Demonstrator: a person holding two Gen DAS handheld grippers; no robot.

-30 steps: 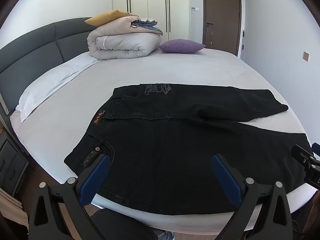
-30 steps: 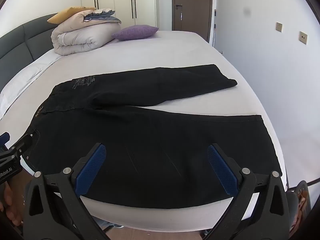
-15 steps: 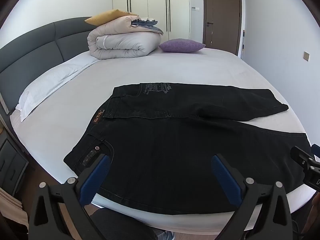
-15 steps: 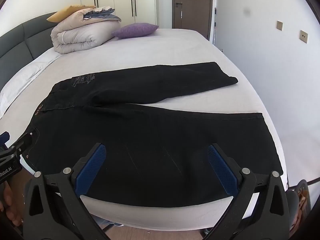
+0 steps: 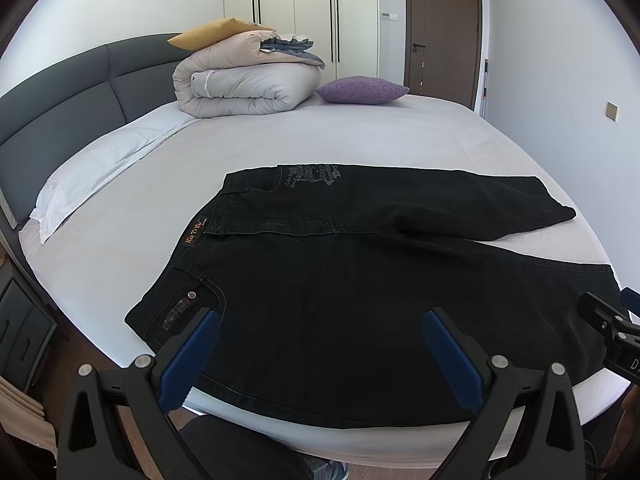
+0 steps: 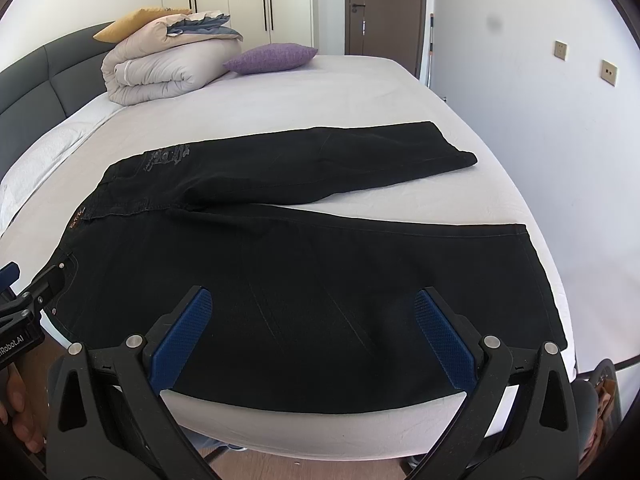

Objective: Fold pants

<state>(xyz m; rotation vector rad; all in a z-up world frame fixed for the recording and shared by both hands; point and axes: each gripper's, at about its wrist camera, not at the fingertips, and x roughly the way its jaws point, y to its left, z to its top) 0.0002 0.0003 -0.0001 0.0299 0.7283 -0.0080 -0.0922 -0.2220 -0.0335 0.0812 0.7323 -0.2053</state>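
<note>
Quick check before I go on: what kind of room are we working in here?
A bedroom, almost certainly: a large bed with a padded headboard, a rolled duvet and a built-in wardrobe. The black pants lie spread on the bed.

Home bedroom: bed (image 5: 360, 140); headboard (image 5: 72, 112); wardrobe (image 5: 300, 12); duvet (image 5: 248, 84)

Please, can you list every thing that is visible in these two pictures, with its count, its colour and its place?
pants: one, black, spread flat on the near part of the bed, legs apart
bed: one, white sheet, grey headboard
pillow: one, white, by the headboard
folded duvet: one, beige, far end of the bed
yellow cushion: one, on the duvet
purple cushion: one, beside the duvet
wardrobe: white, back wall
door: one, brown
left gripper: blue pads, open, above the pants
right gripper: blue pads, open, above the pants
</note>
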